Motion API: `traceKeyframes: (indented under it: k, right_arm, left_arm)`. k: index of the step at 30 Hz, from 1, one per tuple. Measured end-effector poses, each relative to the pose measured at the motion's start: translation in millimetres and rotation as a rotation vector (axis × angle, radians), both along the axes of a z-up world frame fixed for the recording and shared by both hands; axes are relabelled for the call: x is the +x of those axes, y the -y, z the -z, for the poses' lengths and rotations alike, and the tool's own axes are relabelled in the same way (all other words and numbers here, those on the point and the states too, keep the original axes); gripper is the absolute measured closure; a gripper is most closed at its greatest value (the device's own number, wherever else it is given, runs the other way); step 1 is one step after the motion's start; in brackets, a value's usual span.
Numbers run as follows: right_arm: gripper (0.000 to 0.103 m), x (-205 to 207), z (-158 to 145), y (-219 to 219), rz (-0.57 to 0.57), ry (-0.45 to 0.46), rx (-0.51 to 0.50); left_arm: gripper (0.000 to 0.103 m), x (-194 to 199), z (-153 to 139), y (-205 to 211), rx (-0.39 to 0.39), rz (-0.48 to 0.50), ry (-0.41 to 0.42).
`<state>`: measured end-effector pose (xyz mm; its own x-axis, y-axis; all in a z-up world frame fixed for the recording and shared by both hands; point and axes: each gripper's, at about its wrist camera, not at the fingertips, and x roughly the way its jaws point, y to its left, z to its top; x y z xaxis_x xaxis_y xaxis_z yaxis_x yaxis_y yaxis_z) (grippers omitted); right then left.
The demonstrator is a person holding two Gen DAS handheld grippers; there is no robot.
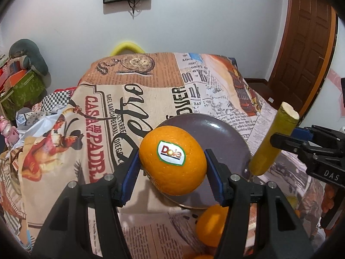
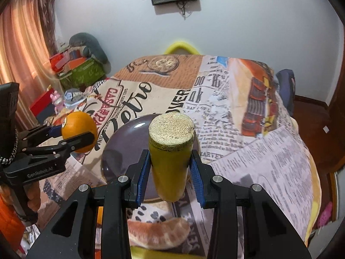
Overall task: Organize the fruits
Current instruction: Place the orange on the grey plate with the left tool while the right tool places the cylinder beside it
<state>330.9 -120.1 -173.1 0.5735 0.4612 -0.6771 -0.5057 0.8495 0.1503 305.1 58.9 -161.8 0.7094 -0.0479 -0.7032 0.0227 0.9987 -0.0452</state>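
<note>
Left gripper [image 1: 172, 164], lower centre of its own wrist view, is clamped on an orange [image 1: 172, 160] bearing a white sticker, 1 blue pad pressed to each side of the fruit. Right gripper [image 2: 170, 168], lower centre of the right wrist view, is clamped on a yellow-green stalk [image 2: 171, 157], a cut cylinder whose pale fibrous end faces the camera.

Both loads hang above a patterned tablecloth [image 1: 103, 112], with a dark purple plate [image 1: 224, 133] between them. In the left wrist view the plate shows behind and just right of the orange, and the stalk [image 1: 272, 139] stands at centre right, its lower end at the plate's right rim; whether it touches cannot be told. In the right wrist view the plate [image 2: 123, 146] lies directly behind and left of the stalk, and the orange [image 2: 79, 131] hangs at centre left, beyond the plate's left rim.

The stalk's long axis runs steeply tilted, top leaning to the upper right of the left wrist view. Judged from both views, neither load is down yet, and the stalk sits nearer the plate's centre than the orange; each gripper would travel inward. A second orange [image 1: 212, 224] lies below the plate at the bottom of the left wrist view.
</note>
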Motion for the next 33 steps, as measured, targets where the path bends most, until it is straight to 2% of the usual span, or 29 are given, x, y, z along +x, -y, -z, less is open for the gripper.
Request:
traceKeyframes:
  k: [13,21,29,33]
  right_arm:
    - [0.069,40.7,20.5,-29.2,-0.049,-0.054,-0.037]
    - [0.069,63.8,28.5,-42.7,-0.067,-0.082,-0.052]
    - [0.069,75.3,42.3,-47.7,-0.063,-0.141,-0.070]
    - [0.069,73.6,39.3,-47.7,-0.057,-0.118,-0.086]
  left_arm:
    - [0.044,44.4,37.9,-1.6,-0.012,0.021,-0.087]
    - [0.044,61.1,48.6,-0.2,-0.006,0.026,-0.116]
    - [0.044,69.4,60.1,-10.2,-0.054,0.011,-0.153]
    - [0.044,69.0,61.2,-11.4,-0.071,0.008,-0.141]
